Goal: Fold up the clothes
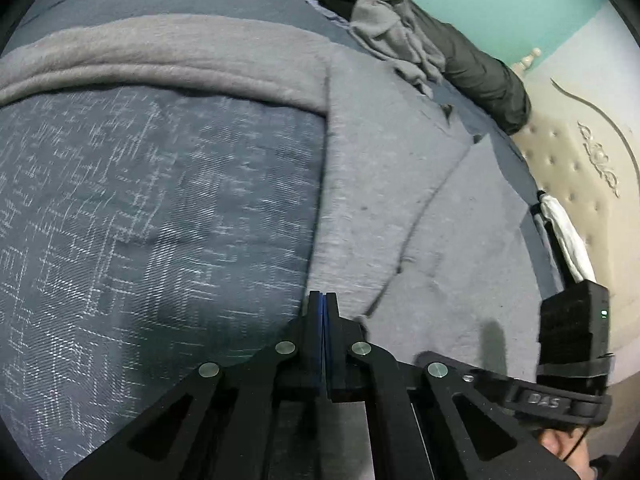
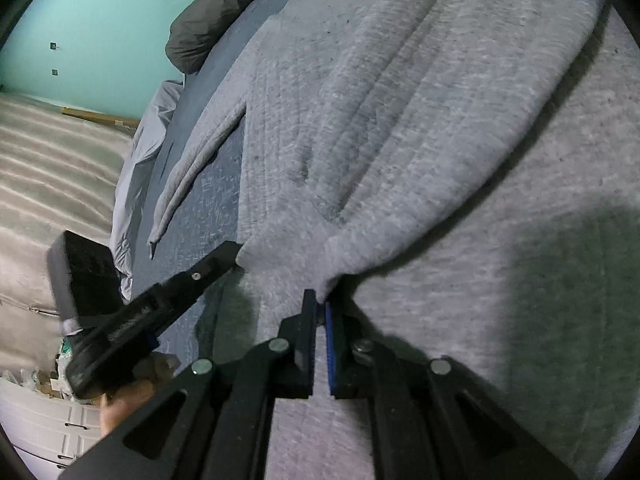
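Note:
A light grey sweatshirt (image 2: 400, 120) lies spread on the dark blue patterned bedspread (image 1: 140, 208). My right gripper (image 2: 321, 300) is shut on a folded part of the grey sweatshirt, holding it bunched over the rest of the garment. A loose sleeve (image 2: 192, 176) trails to the left on the bedspread. My left gripper (image 1: 322, 300) is shut at the sweatshirt's (image 1: 400, 200) edge; no cloth shows between its jaws. The left gripper also shows in the right wrist view (image 2: 228, 254) touching the garment's edge.
A dark jacket (image 1: 472, 52) and a crumpled grey garment (image 1: 392, 32) lie at the far side of the bed. A beige tufted headboard (image 1: 568, 168) with a white cloth (image 1: 566, 236) stands at right. A turquoise wall (image 2: 100, 40) is behind.

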Action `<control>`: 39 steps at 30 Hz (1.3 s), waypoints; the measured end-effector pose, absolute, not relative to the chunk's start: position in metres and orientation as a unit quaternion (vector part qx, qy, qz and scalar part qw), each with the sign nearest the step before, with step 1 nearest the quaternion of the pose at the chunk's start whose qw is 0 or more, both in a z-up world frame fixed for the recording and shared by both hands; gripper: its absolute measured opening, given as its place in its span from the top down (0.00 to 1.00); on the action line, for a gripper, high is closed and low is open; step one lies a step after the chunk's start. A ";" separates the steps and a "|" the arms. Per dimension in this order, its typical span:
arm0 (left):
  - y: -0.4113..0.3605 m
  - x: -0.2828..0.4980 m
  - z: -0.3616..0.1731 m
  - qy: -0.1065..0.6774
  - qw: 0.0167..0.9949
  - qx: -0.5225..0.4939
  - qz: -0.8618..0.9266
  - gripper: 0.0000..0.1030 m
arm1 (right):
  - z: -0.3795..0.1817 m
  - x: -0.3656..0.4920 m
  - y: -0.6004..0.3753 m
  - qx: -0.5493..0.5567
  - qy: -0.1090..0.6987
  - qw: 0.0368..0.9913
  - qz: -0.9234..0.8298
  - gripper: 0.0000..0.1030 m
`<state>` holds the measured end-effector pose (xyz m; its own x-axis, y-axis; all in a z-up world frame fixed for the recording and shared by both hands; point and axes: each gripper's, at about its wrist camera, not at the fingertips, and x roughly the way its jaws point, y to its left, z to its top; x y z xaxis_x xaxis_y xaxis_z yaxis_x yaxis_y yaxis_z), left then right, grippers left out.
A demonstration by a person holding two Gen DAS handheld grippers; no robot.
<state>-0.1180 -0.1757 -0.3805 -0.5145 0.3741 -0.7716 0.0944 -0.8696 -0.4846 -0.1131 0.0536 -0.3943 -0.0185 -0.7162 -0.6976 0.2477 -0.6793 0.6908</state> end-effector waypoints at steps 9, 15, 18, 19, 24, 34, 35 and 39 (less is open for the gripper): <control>-0.161 -0.116 -0.347 -0.217 0.106 -0.453 0.858 1.00 | -0.336 -0.144 0.119 0.558 -0.144 0.354 -0.737 0.71; -0.130 -0.124 -0.351 -0.192 0.129 -0.467 0.853 1.00 | -0.307 -0.216 0.222 0.505 -0.137 0.269 -0.808 0.68; -0.126 -0.127 -0.359 -0.184 0.121 -0.477 0.851 1.00 | -0.298 -0.250 0.256 0.476 -0.126 0.230 -0.840 0.61; -0.125 -0.129 -0.362 -0.185 0.117 -0.481 0.849 1.00 | -0.300 -0.262 0.268 0.473 -0.123 0.220 -0.844 0.53; -0.126 -0.132 -0.373 -0.189 0.108 -0.492 0.843 1.00 | -0.321 -0.318 0.280 0.493 -0.056 0.172 -0.851 0.51; -0.121 -0.135 -0.382 -0.176 0.104 -0.499 0.842 1.00 | -0.356 -0.374 0.270 0.483 0.031 0.167 -0.859 0.51; -0.121 -0.136 -0.382 -0.174 0.104 -0.499 0.843 1.00 | -0.358 -0.378 0.266 0.482 0.043 0.166 -0.859 0.51; -0.119 -0.138 -0.389 -0.170 0.104 -0.510 0.837 1.00 | -0.360 -0.387 0.265 0.463 0.076 0.148 -0.871 0.75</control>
<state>-0.1378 -0.1188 -0.3888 -0.4582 0.3466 -0.8185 -0.0008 -0.9210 -0.3896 -0.3874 0.2652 -0.3599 -0.5272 -0.1877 -0.8288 0.3290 -0.9443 0.0046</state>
